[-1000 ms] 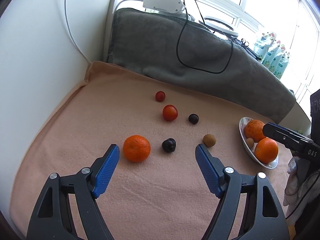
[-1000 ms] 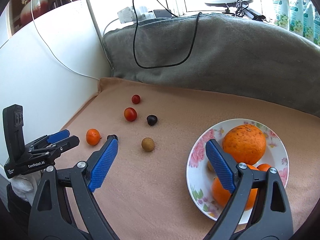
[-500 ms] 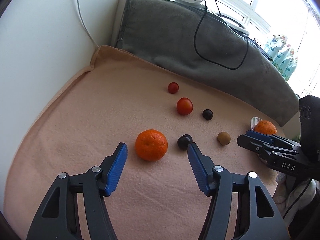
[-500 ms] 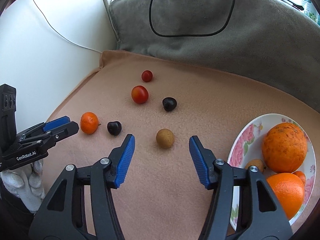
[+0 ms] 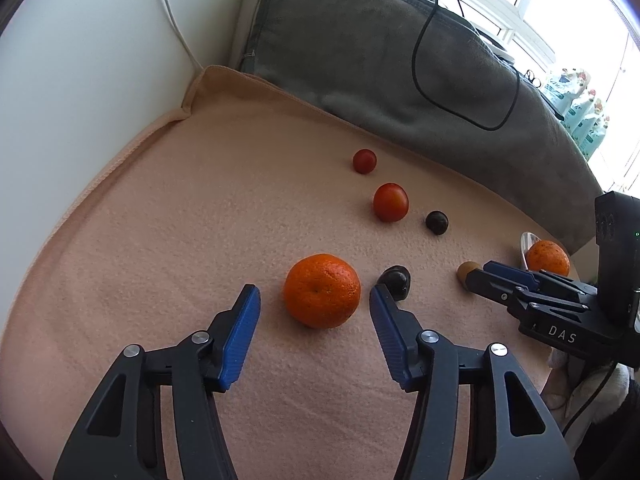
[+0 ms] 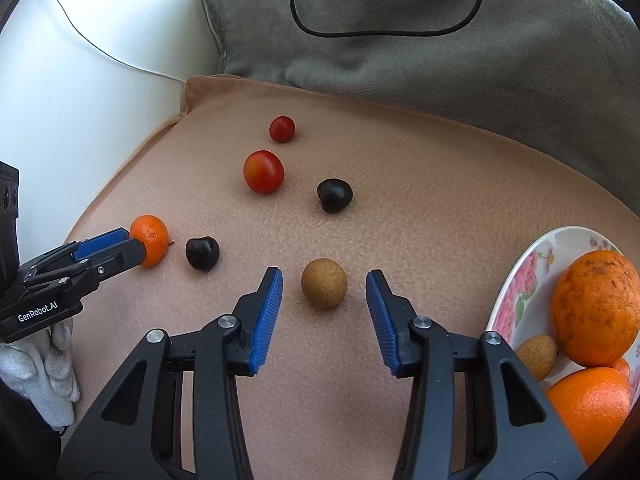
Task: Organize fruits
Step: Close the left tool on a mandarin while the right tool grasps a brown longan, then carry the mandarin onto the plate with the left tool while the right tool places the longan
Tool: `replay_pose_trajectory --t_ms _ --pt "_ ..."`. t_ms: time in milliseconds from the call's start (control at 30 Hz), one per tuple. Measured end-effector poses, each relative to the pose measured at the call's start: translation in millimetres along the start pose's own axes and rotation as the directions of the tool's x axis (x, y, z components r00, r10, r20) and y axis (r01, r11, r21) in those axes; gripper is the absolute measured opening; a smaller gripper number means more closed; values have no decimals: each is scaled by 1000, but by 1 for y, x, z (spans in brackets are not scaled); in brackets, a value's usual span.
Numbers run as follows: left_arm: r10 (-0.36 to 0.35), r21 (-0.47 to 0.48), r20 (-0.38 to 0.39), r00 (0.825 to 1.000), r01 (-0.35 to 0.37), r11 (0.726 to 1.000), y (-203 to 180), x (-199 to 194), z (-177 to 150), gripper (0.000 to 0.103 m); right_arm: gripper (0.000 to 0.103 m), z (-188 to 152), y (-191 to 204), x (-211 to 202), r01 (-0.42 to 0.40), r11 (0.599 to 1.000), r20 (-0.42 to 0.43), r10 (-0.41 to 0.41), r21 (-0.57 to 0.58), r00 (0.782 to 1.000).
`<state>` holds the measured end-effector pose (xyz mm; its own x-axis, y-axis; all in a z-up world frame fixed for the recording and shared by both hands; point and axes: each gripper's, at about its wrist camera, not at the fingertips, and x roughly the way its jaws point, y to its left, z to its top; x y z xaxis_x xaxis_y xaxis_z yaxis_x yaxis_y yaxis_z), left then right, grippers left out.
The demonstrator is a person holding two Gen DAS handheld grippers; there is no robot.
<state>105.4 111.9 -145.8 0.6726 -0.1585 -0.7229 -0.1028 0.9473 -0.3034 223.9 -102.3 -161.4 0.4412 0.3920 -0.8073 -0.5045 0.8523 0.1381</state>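
The left gripper hung low over the peach blanket with the mandarin between its blue pads. The jaws had just been closing, yet a gap showed on each side of the fruit, so the pads did not press it. Just right of the mandarin, near the gripper's right pad, lay a dark cherry.

The right gripper framed the brown longan in the same way: its jaws had just been narrowing, the longan sat between the pads, and bare blanket showed on both sides of it. Neither fruit was held.

Taking the mandarin as the landmark in the right wrist view, it lay at the left of the blanket, with the left gripper's tips at it. The near cherry sat just right of it, the longan farther right. Beyond them lay a large tomato, a small tomato behind that, and a second cherry to the tomato's right.

Well right of the mandarin, at the blanket's edge, stood a flowered plate with two oranges and another longan. A grey cushion with a black cable lay behind the blanket. A white-gloved hand showed under the left gripper.
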Motion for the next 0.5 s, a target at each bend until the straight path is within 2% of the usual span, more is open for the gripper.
replay_pose_trajectory --t_ms 200,267,367,433,500 --pt "-3 -6 -17 1000 3 1000 0 9 4 53 43 2 0 5 7 1000 -10 -7 -3 1000" --pt "-2 -7 -21 1000 2 1000 0 11 4 52 39 3 0 7 6 1000 -15 -7 -4 1000" --pt "-14 -11 -21 1000 14 1000 1 11 5 46 37 3 0 8 7 1000 -17 -7 -6 1000" --pt "-22 -9 -19 1000 22 1000 0 11 5 41 32 4 0 8 6 1000 -17 -6 -7 1000" --pt "-15 -5 -15 1000 15 1000 -2 11 4 41 27 4 -1 8 9 1000 -16 -9 -4 1000"
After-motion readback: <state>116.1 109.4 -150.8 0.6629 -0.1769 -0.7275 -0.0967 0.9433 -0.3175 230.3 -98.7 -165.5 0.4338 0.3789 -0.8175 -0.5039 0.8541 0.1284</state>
